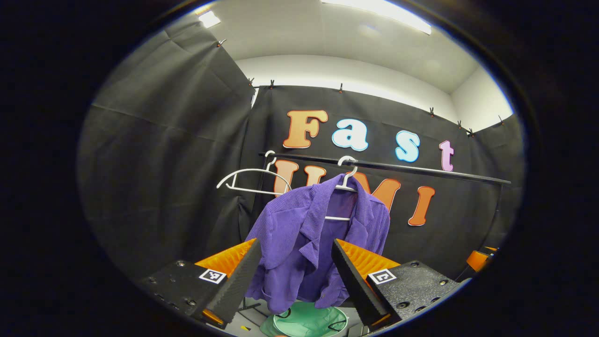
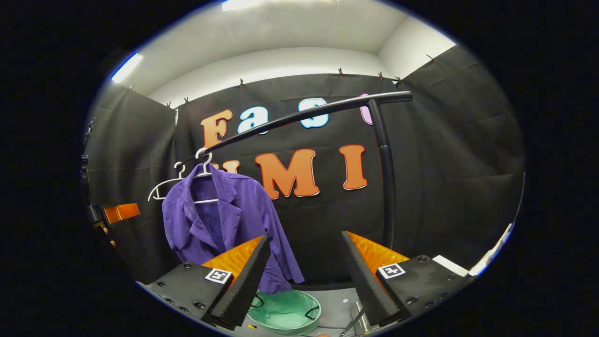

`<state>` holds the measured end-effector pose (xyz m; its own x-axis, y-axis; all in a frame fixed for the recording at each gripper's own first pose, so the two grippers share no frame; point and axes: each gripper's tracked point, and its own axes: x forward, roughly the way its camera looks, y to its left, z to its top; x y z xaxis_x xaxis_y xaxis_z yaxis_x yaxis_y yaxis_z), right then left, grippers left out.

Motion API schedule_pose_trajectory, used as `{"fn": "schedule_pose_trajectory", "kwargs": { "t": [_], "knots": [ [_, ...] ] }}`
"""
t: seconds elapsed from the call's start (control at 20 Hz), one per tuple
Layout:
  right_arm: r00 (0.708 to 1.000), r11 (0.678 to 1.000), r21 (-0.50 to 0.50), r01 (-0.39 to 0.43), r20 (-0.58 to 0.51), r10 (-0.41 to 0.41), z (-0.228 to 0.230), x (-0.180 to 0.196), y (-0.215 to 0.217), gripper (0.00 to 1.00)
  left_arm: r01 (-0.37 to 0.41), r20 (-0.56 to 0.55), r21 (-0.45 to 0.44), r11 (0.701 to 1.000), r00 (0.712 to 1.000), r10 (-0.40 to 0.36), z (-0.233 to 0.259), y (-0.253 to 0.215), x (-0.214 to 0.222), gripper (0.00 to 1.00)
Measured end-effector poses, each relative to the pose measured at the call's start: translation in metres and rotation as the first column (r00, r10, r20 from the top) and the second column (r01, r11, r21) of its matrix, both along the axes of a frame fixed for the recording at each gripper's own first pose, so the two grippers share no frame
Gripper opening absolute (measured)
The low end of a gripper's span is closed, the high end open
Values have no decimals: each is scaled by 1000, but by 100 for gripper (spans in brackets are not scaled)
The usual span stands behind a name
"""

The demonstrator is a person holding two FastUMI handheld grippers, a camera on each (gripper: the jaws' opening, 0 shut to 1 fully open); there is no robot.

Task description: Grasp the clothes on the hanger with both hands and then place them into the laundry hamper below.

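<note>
Left gripper view: purple ribbed fabric jacket [image 1: 312, 238] is hanging on a white plastic hanger [image 1: 345, 187], hooked over the black horizontal metal rail [image 1: 421, 169]. Jacket is draping open at the collar, hem dangling just above the mint-green round fabric laundry hamper [image 1: 310, 322] on the floor below. A second white plastic hanger, bare [image 1: 252, 180], is hanging on the same rail, beside the jacket's hanger on its left in this view.

Left gripper [image 1: 295, 264] is sitting in front of the jacket, fingers spread wide with the jacket showing in the gap between them. Whether the fingertips are touching the cloth, cannot tell; nothing is being pinched. At the far right edge, part of the other gripper is peeking in, low and well apart from the jacket.

Right gripper view: the same jacket [image 2: 224, 224] is hanging left of centre, hamper [image 2: 284, 311] directly under its hem, black loop handles showing on the rim. Right gripper [image 2: 306, 267] is pointing past the jacket's side toward the rail's black upright post [image 2: 387, 187], fingers spread wide, gripping nothing, with one finger overlapping the jacket's lower edge in the picture. Bare hanger [image 2: 161, 187] is showing behind the jacket. Left gripper, with fingers of the hand [image 2: 106, 236] holding it, is showing at the far left edge.
</note>
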<state>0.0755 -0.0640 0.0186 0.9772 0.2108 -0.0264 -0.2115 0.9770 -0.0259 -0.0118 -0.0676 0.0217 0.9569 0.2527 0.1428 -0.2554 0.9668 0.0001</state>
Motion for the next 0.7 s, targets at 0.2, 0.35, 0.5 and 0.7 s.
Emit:
{"fn": "schedule_pose_trajectory", "kwargs": {
  "t": [0.2,0.35,0.5,0.7],
  "knots": [
    [999,999,-4,-50,-21,50,-10,6,9,89,-27,-22,29,999,999,28,-7,-10,-14,95],
    [996,997,25,-68,-49,69,-21,10,21,89,-24,-43,43,999,999,25,-12,-16,-9,95],
    [994,996,24,-82,-71,84,-30,12,38,95,-1,-71,39,999,998,4,-23,-19,3,95],
    [992,995,-15,-104,-73,102,-38,21,70,98,38,-100,22,999,994,-35,-34,-21,27,99]
  ]
}}
